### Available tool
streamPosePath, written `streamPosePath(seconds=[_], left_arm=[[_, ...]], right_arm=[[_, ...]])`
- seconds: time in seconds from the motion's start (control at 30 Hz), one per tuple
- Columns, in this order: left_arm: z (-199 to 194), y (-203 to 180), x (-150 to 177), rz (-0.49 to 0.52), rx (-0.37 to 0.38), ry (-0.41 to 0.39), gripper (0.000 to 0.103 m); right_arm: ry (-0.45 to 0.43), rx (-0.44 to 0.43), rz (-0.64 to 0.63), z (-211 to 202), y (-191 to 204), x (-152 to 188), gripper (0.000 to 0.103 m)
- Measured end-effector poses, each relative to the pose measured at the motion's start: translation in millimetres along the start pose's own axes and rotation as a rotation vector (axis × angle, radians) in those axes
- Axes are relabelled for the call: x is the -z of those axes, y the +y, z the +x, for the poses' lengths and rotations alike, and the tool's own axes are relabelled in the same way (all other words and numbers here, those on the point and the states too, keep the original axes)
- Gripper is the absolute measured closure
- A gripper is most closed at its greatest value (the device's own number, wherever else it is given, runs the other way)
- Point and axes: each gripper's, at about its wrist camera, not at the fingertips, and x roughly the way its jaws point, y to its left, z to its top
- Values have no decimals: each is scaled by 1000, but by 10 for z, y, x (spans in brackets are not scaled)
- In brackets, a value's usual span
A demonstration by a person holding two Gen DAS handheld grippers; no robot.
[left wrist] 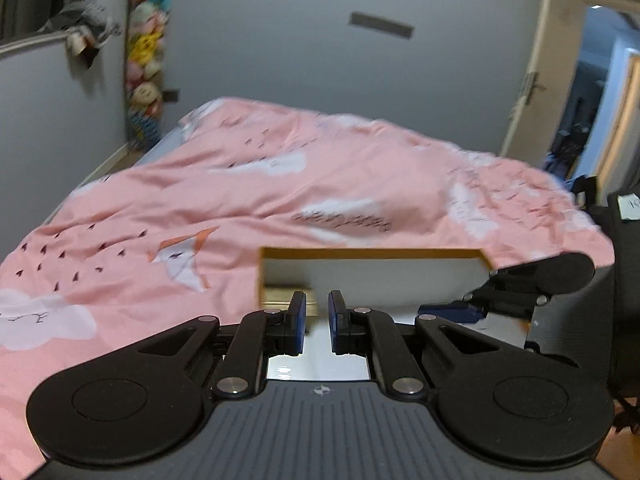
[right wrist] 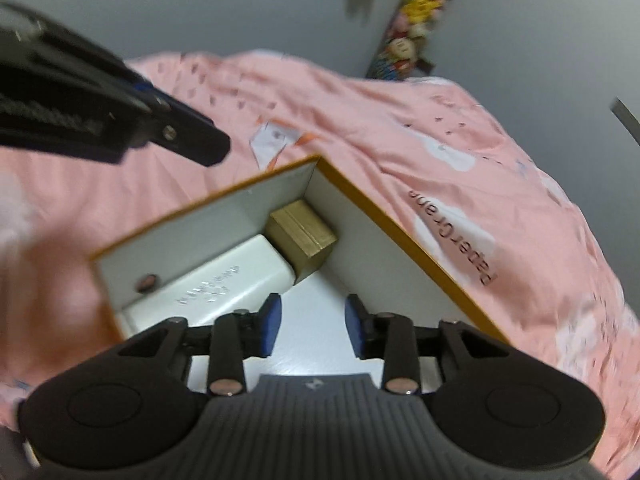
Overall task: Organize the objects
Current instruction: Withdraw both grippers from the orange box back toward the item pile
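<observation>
Inside, the orange-edged box (right wrist: 400, 220) holds a gold block (right wrist: 302, 234); left tongs (left wrist: 317, 320) narrowly parted, right tongs (right wrist: 314, 322) open, both empty.

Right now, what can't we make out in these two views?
- Box near corner: right wrist view, hidden behind right gripper.
- White case text: right wrist view, blurred.
- Gold box: left wrist view, mostly behind left gripper.
- Box floor: left wrist view, blocked by near wall.

I see a pink duvet (left wrist: 280, 184) spread over the bed. Plush toys (left wrist: 146, 60) hang stacked in the corner. A door (left wrist: 532, 80) stands open.
</observation>
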Motion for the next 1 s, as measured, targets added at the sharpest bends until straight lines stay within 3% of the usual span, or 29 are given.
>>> streamPosePath(seconds=[0.2, 0.3, 0.43, 0.63, 0.9, 1.0], left_arm=[[-259, -384, 276, 106, 52, 7, 91], [-354, -555, 480, 184, 48, 18, 91], [-432, -638, 706, 201, 49, 51, 91], [-463, -743, 1004, 265, -17, 119, 91], [-472, -732, 1293, 227, 41, 277, 91], [-470, -739, 1423, 232, 43, 339, 85]], right_arm=[[-93, 28, 144, -687, 215, 447, 64], [-135, 47, 204, -964, 351, 693, 57], [-145, 67, 301, -1235, 462, 970, 46], [-98, 71, 385, -1421, 633, 1294, 43], [70, 42, 485, -1361, 871, 1697, 43], [130, 36, 539, -1329, 912, 1854, 43]])
